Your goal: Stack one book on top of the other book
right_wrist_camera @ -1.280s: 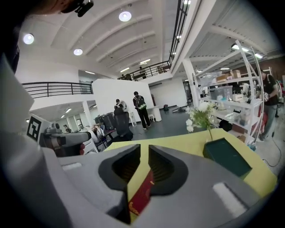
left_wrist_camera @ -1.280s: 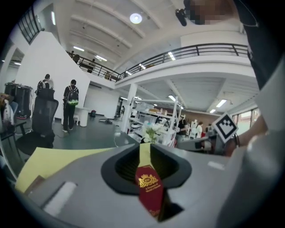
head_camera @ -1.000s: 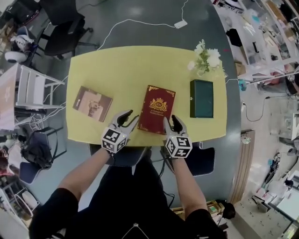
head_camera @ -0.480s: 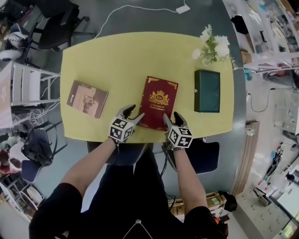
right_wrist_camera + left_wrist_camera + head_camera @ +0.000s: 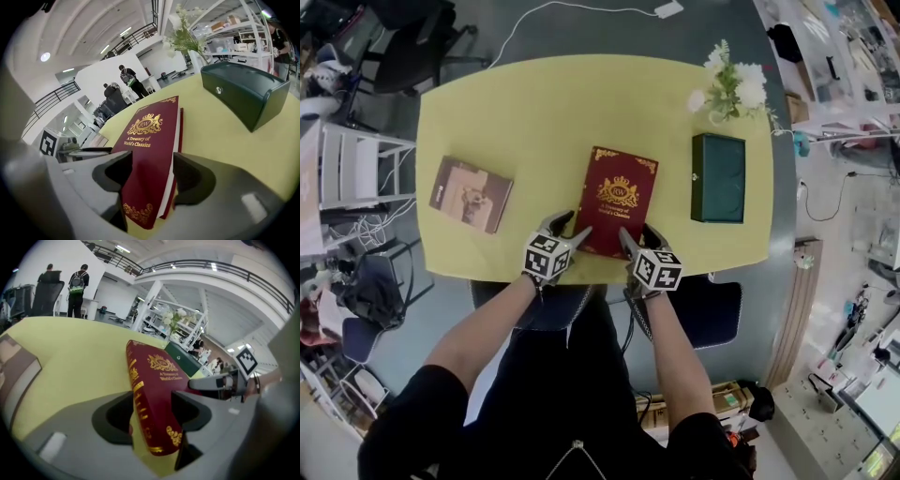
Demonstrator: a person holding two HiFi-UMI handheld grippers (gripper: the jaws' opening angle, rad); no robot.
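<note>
A dark red book [image 5: 617, 200] with gold print lies flat near the front middle of the yellow table [image 5: 534, 112]. A brown book [image 5: 471, 193] lies apart at the left. My left gripper [image 5: 569, 228] stands open around the red book's [image 5: 154, 380] near left corner, one jaw on each side of the spine. My right gripper [image 5: 637, 232] straddles the near right corner of the red book [image 5: 150, 140]; its jaws are opening and do not press on it. In the left gripper view the brown book [image 5: 16, 366] shows at the far left.
A dark green case [image 5: 718, 177] with a clasp lies right of the red book, and white flowers [image 5: 728, 89] stand behind it. Office chairs [image 5: 412, 56] and a white rack [image 5: 352, 169] surround the table. People [image 5: 77, 287] stand far off.
Both grippers have come down and forward onto the red book's near corners, and their jaws have widened around it. The books have not moved.
</note>
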